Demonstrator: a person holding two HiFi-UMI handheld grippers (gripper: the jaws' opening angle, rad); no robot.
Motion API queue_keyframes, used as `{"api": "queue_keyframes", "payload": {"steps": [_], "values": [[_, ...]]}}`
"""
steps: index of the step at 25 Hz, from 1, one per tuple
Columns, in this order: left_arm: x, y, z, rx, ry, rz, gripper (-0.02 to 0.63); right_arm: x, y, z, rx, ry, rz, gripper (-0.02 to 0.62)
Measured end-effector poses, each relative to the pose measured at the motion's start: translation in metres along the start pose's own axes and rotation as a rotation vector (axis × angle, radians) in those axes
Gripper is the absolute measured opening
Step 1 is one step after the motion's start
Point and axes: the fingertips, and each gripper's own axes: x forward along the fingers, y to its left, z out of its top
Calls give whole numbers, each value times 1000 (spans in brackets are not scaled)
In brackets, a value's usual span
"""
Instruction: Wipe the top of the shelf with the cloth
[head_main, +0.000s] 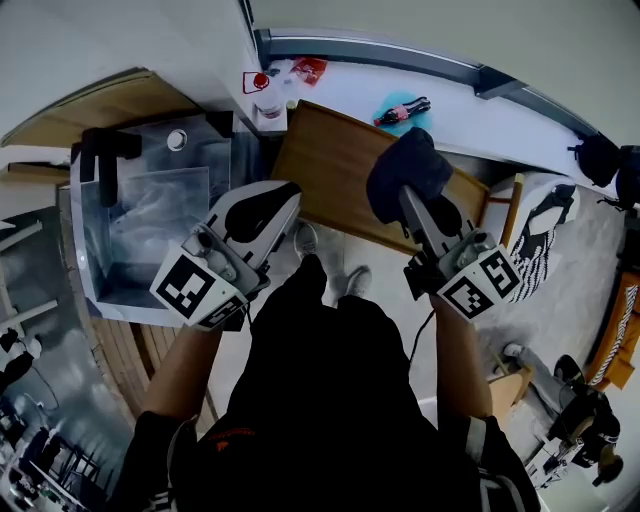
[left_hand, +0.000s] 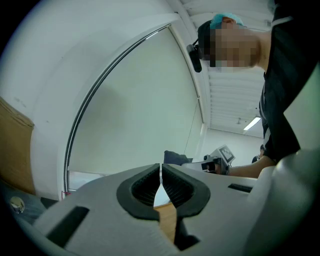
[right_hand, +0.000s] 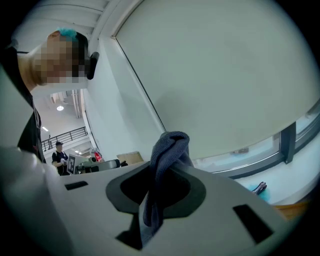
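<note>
Right gripper (head_main: 413, 203), jaws clamped on a bunched dark blue-grey cloth (head_main: 408, 172), holds it over the right end of the brown wooden shelf top (head_main: 330, 170). It is probably poised to begin wiping, though contact with the wood cannot be told. Left gripper (head_main: 284, 200), jaws together and empty, hangs at the shelf's left edge, apparently out of the cloth's path.
</note>
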Motion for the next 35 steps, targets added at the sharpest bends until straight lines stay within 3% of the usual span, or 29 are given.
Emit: {"api": "queue_keyframes", "payload": {"steps": [14, 35], "values": [[6, 46, -32, -37, 33, 42, 29, 53, -31, -19, -48, 70, -14, 55], [26, 88, -105, -102, 151, 172, 29, 158, -143, -96, -192, 218, -5, 55]]}}
